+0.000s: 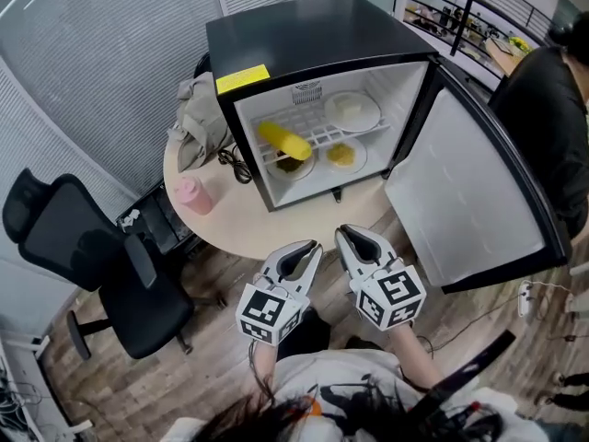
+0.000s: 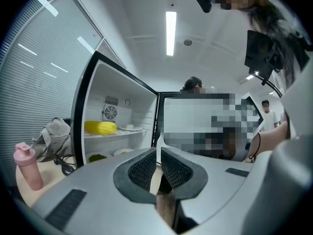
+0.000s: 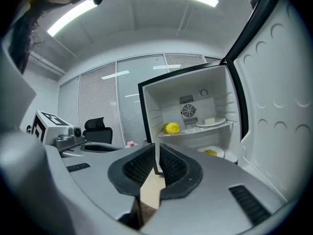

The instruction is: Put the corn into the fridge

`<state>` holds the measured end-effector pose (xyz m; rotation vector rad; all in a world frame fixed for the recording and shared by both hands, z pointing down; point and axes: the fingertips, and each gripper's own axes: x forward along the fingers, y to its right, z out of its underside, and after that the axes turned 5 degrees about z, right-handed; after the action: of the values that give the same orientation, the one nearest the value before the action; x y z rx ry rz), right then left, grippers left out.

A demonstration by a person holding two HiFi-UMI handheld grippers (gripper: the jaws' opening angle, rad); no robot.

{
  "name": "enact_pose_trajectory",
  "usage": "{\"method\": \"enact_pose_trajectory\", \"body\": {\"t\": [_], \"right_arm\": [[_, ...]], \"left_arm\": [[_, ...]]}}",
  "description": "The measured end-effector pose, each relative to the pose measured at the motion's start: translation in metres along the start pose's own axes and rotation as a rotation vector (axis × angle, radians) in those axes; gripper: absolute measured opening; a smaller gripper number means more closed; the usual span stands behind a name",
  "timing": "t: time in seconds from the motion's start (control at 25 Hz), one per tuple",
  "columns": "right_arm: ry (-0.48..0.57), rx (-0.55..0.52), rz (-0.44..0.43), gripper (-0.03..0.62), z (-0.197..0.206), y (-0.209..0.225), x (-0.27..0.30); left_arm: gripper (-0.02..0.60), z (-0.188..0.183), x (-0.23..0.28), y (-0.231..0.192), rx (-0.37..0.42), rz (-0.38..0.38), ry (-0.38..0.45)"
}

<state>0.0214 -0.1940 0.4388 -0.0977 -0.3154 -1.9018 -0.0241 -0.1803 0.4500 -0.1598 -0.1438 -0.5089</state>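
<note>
Corn (image 1: 283, 141), one cob, lies in fridge (image 1: 294, 35) among three plates (image 1: 371, 119).

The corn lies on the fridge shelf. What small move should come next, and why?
Probably swing the right tool to the open door and push it shut: the corn already rests on the shelf, and that tool is empty, nearest the door.

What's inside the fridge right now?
On the wire shelf: the corn at left, a white plate at right. Below: a plate of yellow food and a dish of dark green food, partly covered by the corn and shelf.
</note>
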Motion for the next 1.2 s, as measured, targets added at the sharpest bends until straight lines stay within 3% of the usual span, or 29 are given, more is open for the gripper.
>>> {"method": "enact_pose_trajectory", "body": {"t": [0.64, 1.2], "right_arm": [[-0.047, 0.020, -0.151, 0.029, 0.033, 0.013, -0.117], [-0.056, 0.008, -0.229, 0.029, 0.051, -0.002, -0.166]], "left_arm": [[0.037, 0.026, -0.014, 0.119, -0.028, -0.168, -0.022], [0.037, 0.035, -0.034, 0.178, 0.001, -0.211, -0.041]]}}
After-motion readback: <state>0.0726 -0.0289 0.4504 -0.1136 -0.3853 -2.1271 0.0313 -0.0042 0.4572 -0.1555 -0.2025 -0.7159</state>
